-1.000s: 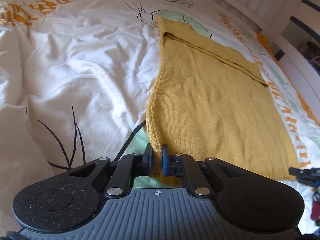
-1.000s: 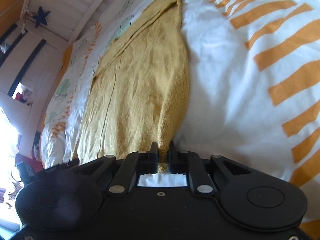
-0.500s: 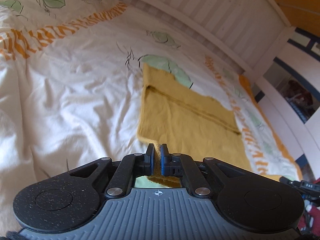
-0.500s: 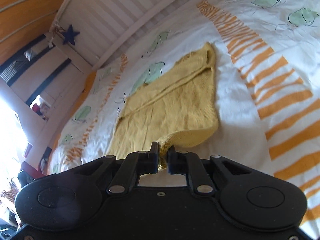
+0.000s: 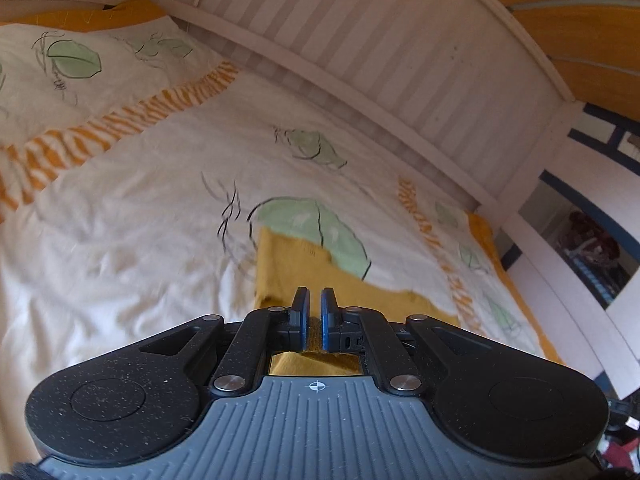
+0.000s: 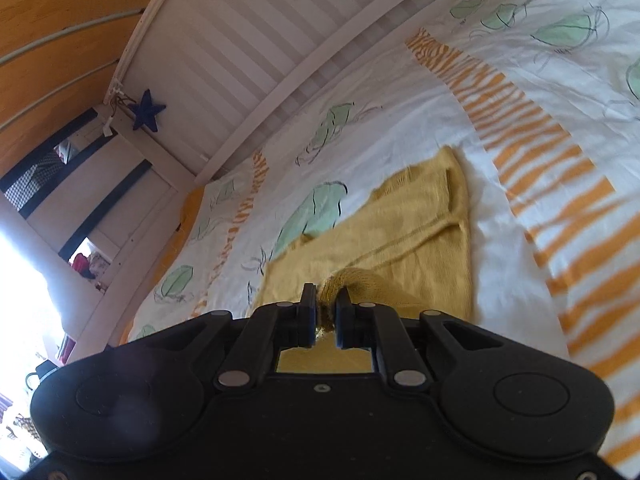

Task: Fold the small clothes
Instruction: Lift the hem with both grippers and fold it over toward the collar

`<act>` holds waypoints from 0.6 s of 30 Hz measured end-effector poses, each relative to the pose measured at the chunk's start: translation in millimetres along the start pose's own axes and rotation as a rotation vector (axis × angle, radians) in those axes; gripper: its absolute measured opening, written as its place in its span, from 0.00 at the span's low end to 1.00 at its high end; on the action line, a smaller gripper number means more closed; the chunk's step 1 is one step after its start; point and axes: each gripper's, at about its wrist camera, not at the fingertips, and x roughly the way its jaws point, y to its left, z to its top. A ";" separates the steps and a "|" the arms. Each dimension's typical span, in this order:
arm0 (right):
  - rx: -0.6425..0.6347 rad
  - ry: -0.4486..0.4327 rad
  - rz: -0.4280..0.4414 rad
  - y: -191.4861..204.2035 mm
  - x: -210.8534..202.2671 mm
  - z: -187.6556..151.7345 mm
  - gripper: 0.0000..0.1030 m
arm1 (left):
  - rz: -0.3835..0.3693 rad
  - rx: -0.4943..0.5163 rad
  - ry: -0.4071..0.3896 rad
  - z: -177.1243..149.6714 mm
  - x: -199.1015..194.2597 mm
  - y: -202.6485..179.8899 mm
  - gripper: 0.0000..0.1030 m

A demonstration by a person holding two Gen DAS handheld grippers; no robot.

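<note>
A mustard-yellow knitted garment [image 5: 288, 268] lies on the white patterned bedcover [image 5: 140, 200]. My left gripper [image 5: 314, 304] is shut on the garment's near edge and holds it lifted above the part that lies flat. In the right wrist view the same garment [image 6: 420, 232] spreads ahead, its far end with a seam lying flat. My right gripper [image 6: 326, 308] is shut on a bunched near corner of the garment, raised over the flat part. The cloth under both grippers is hidden by their bodies.
A white slatted bed rail [image 5: 380, 60] runs along the far side of the bed, also in the right wrist view [image 6: 260, 48]. A blue star [image 6: 148, 110] hangs on it. Orange wooden wall above. Shelves with clutter [image 5: 592, 248] stand beyond the bed's end.
Both grippers, still shut on the garment's near edge, have risen and moved forward over it. Less of the flat garment shows ahead and more of the bed rail has come into view.
</note>
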 end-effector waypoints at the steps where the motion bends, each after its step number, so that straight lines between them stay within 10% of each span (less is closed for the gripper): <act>1: 0.004 -0.007 0.000 -1.3 6.2 6.6 0.17 | 0.003 -0.003 -0.013 6.6 7.7 0.2 0.00; 11: 0.009 -0.011 -0.064 -22.2 72.7 43.2 0.17 | 0.012 0.056 -0.013 28.0 73.5 8.0 0.01; 18: 0.006 0.032 -0.093 -31.0 77.0 30.5 0.17 | 0.019 0.195 0.166 -20.2 86.3 18.7 0.32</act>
